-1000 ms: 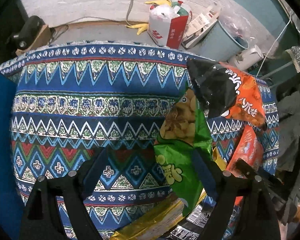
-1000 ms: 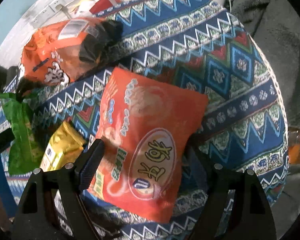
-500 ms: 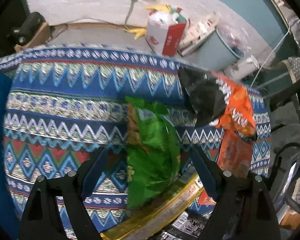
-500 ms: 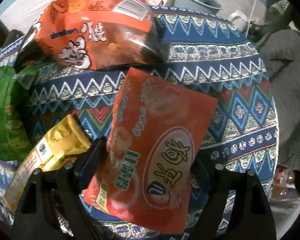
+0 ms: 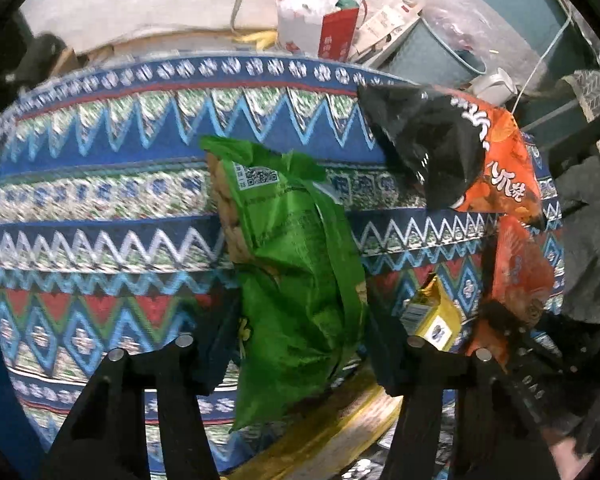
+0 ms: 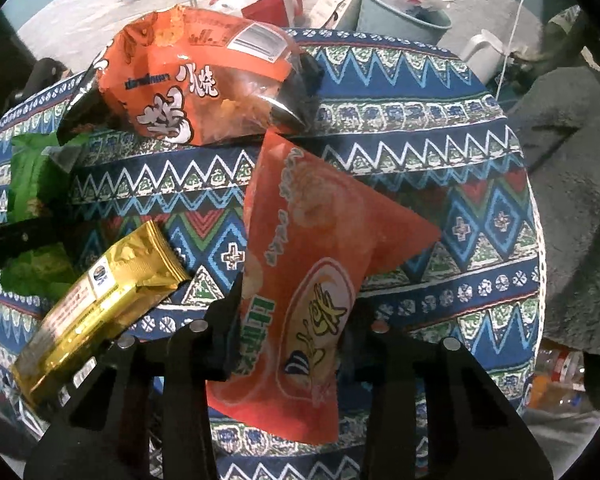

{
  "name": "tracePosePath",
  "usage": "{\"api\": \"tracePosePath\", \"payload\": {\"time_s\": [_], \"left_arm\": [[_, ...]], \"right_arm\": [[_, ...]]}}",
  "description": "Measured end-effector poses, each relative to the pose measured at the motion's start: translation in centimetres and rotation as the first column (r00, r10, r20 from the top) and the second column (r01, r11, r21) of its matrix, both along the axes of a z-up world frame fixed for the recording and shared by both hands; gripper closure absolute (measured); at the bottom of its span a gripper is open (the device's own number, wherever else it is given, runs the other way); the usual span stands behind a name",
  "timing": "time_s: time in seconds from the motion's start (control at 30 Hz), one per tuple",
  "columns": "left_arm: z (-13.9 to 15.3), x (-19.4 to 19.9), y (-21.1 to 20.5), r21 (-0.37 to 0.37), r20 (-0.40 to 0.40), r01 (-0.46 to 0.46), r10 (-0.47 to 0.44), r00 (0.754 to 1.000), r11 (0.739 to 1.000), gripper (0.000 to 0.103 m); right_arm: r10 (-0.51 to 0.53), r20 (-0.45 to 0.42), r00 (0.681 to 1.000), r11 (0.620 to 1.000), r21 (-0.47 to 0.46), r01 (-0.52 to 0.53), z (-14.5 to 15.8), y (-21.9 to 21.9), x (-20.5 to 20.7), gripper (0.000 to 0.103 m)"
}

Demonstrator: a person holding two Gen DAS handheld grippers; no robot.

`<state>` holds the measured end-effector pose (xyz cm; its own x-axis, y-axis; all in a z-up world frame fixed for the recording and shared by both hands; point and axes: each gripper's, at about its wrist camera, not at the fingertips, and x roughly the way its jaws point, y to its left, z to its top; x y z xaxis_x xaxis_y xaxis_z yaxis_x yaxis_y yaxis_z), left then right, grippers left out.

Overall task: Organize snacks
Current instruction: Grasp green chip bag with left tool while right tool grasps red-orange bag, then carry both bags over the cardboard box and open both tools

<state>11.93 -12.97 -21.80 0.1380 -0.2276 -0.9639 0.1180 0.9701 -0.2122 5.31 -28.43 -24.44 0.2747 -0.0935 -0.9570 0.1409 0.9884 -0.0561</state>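
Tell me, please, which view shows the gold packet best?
The right wrist view: the gold packet lies there nearly whole, label up, left of the right hand-held gripper. The left wrist view shows only one end of it, between the green bag and the red bag.

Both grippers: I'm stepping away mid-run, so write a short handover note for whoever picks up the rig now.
Left gripper: jaws around the green snack bag, not clearly clamped; I cannot tell.
Right gripper: shut on the red-orange snack bag, pinched at its lower half.
On the patterned tablecloth: the orange-and-black snack bag lies at the far side, the gold packet near the front, between the two gripped bags.
Done: no tidy grouping visible yet; the bags lie at mixed angles.
Left: likely place both gripped bags, then sort the gold packet and the orange-and-black bag.
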Motion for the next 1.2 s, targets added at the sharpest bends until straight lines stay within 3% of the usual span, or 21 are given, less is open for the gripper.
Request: {"api": "tracePosePath", "payload": {"time_s": [0.17, 0.4, 0.87, 1.2], "left_arm": [[1.5, -0.7, 0.4, 0.018, 0.035, 0.034, -0.035, 0.999, 0.999, 0.063], [3.2, -2.0, 1.6, 0.065, 0.082, 0.072, -0.078, 0.994, 0.995, 0.068], [7.8, -5.1, 5.0, 0.112, 0.207, 0.101, -0.123, 0.971, 0.989, 0.070], [12.3, -7.6, 6.9, 0.147, 0.317, 0.096, -0.139, 0.938, 0.984, 0.070]], "right_arm": [[-0.003, 0.022, 1.000, 1.000, 0.007, 0.003, 1.3, -0.5, -0.4, 0.067], [0.011, 0.076, 0.997, 1.000, -0.004, -0.011, 5.0, 0.6, -2.2, 0.067], [0.097, 0.216, 0.971, 0.995, -0.025, -0.094, 10.7, 3.8, -3.4, 0.067], [0.176, 0.284, 0.943, 0.984, -0.027, -0.175, 13.2, 7.4, -3.4, 0.067]]}}
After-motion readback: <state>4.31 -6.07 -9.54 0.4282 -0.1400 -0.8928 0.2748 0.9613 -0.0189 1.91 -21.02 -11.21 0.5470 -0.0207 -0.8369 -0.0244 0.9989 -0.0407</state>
